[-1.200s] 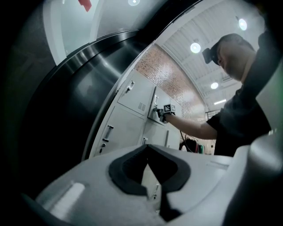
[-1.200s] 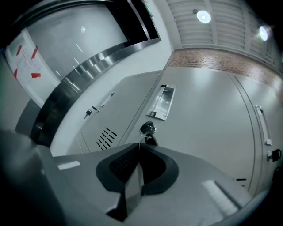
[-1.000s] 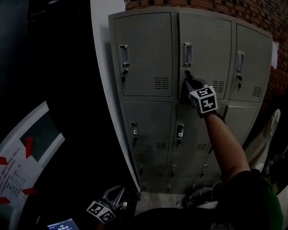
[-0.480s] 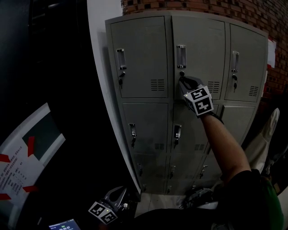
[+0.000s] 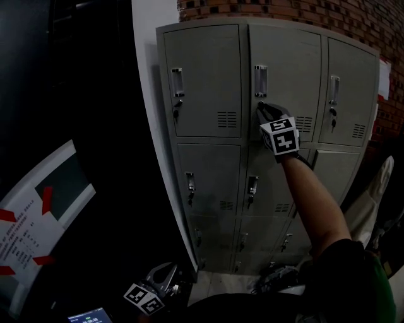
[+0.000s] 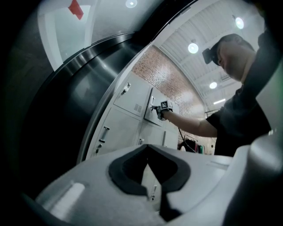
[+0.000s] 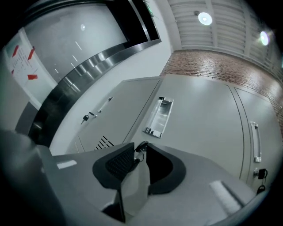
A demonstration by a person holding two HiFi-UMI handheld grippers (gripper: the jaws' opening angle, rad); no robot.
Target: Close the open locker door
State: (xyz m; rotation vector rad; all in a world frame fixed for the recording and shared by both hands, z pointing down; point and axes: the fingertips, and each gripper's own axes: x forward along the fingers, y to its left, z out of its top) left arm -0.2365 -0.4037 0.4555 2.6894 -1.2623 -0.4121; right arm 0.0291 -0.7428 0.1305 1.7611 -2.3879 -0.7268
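Observation:
The grey locker bank fills the head view. Its top middle door lies flush with the doors beside it. My right gripper is at that door's lock, just under the vertical handle. In the right gripper view the small key sticks out between the tips of my right gripper. The jaws have just been opening and a gap shows beside the key. The handle is just beyond. My left gripper hangs low near the floor, pointing at the lockers, jaws together and empty.
The other locker doors are shut, several with keys in their locks. A dark glossy wall stands to the left, with a white sign with red marks low on it. A brick wall rises behind the lockers.
The right gripper has edged up a little towards the handle. The left gripper stays where it was.

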